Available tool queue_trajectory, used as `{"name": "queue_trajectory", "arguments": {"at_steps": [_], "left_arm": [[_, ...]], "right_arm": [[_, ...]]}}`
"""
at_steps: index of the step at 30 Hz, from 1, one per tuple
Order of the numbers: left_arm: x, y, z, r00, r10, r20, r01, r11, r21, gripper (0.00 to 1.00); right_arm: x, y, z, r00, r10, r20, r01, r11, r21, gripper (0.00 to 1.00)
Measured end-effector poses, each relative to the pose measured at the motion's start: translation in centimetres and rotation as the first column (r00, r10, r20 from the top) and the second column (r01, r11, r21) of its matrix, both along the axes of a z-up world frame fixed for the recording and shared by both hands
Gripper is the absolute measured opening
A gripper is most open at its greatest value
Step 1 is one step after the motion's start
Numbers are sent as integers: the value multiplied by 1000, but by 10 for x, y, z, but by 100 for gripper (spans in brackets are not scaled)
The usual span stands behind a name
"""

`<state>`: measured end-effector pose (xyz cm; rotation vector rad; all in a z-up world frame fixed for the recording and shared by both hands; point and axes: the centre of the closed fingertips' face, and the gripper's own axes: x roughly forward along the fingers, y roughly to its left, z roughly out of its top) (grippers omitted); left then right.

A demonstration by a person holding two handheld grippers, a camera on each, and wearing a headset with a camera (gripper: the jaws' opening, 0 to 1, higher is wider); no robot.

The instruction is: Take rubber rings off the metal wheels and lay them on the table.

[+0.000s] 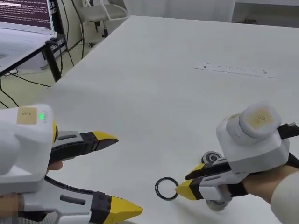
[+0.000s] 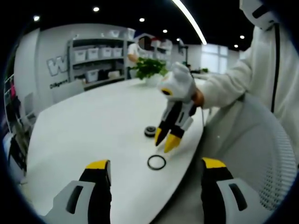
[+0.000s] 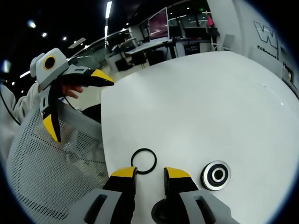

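Find right gripper [image 3: 150,173] jaws a narrow gap apart, gripping nothing; left gripper [image 1: 127,175] spread wide, also empty. Note rubber ring [image 3: 144,161] flat on white table [image 1: 163,84] just ahead of the right tips, hole facing up; round, so no long axis. See metal wheel [image 3: 215,175] lying flat beside the right gripper. Farther off, record paper strip [image 1: 236,70] on the tabletop, then lit screen [image 1: 25,14] beyond the far-left edge.

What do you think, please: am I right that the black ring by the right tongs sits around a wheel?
Not quite: the ring by the right tongs lies loose on the table, beside a wheel, as the right gripper view shows.
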<state>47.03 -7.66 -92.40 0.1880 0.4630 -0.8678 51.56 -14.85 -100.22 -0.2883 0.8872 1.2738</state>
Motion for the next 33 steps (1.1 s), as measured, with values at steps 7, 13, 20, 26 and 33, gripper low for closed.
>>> {"name": "queue_trajectory", "arguments": {"at_steps": [7,13,20,26,33], "left_arm": [[-4,-7,1,999,-41,-2,41,999,5,80],[1,-10,13,999,-46,13,46,999,7,81],[17,-21,37,997,-47,64,46,999,25,81],[27,-42,65,994,-29,102,31,999,-19,81],[43,-66,81,990,-39,136,43,999,-27,80]], "right_arm": [[24,-15,27,995,-99,35,95,991,92,24],[32,-28,52,992,-114,59,103,981,164,25],[31,-51,59,992,-73,106,52,980,190,29],[32,-72,52,993,-64,98,43,978,203,31],[39,-83,41,993,-60,98,36,972,231,30]]}}
